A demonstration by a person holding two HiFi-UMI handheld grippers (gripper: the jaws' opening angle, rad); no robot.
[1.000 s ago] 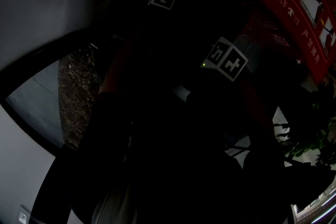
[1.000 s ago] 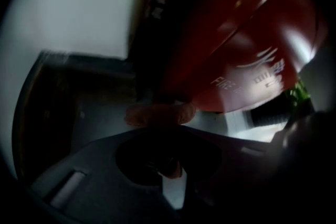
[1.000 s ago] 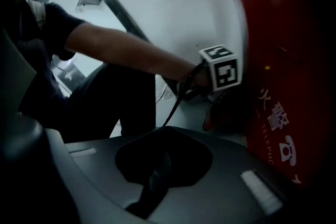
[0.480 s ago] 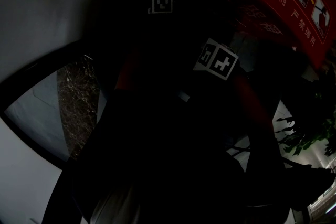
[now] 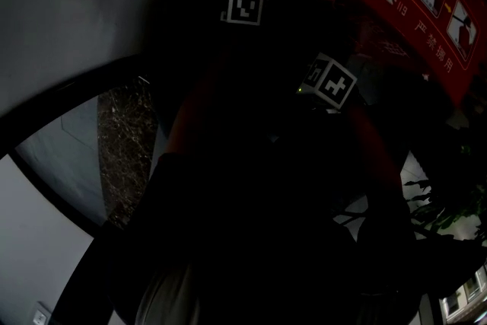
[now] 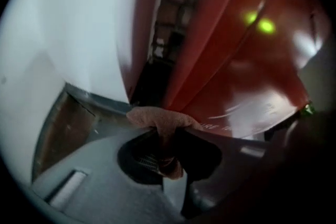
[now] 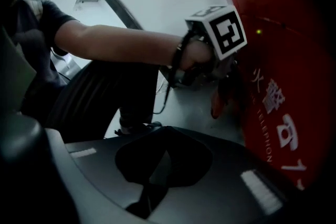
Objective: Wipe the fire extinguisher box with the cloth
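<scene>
Left hand-held gripper (image 6: 167, 148) — cloth (image 6: 160, 119) clamped, apparently bunched

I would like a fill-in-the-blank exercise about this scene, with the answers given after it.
The left gripper holds a ____ in its jaws.
The fire extinguisher box is ____ in colour.
The right gripper has its jaws ____, with nothing between them.
Missing words: cloth, red, shut.
</scene>
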